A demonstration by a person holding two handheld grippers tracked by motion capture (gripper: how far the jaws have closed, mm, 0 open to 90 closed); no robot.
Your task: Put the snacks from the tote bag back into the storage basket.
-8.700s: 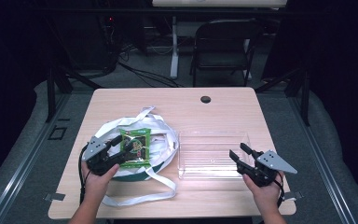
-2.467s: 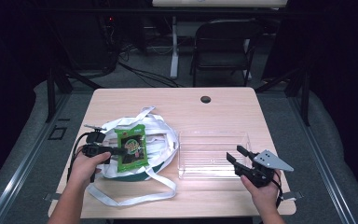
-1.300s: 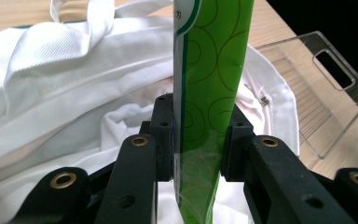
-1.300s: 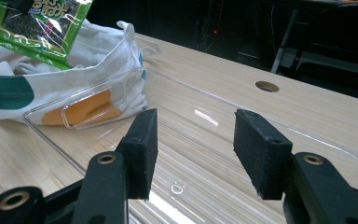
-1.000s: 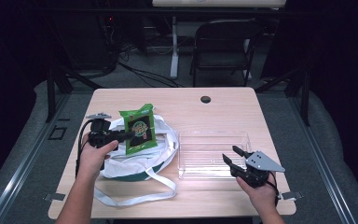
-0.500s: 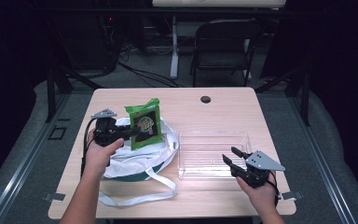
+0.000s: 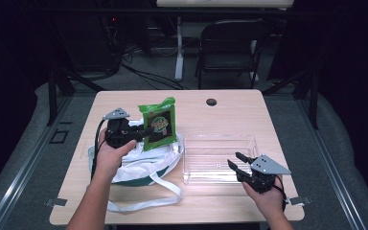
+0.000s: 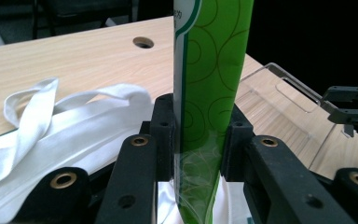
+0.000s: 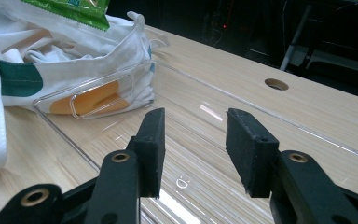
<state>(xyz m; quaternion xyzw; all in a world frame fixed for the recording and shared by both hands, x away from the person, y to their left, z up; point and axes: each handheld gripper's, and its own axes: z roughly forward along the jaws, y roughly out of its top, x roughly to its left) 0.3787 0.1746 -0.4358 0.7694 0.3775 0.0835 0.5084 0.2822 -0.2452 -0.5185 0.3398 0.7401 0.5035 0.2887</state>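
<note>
We could not read the print on the green packet (image 7: 157, 123), and in the left gripper view its top and bottom were cut off by the frame. The inside of the white cloth bag (image 7: 143, 160) was hidden from us by its own folds, so we could not tell what it held. The clear plastic tray (image 7: 219, 143) sat just right of the bag on the worktop (image 7: 230, 108), and nothing lay in it. The left gripper (image 7: 141, 134) had its fingers clamped on the packet's lower part, holding it upright above the bag. From above, the packet's front face showed; the left gripper view gave us its thin edge pinched between the two pads (image 8: 163, 135), and far off at the right, the other gripper beyond the tray. The right gripper (image 7: 237, 161) rested at the tray's near right corner; its fingers had just been closing and stood partly apart with nothing between them. The right gripper view added a green patch and an orange one on the bag, the orange seen through the tray's wall.
</note>
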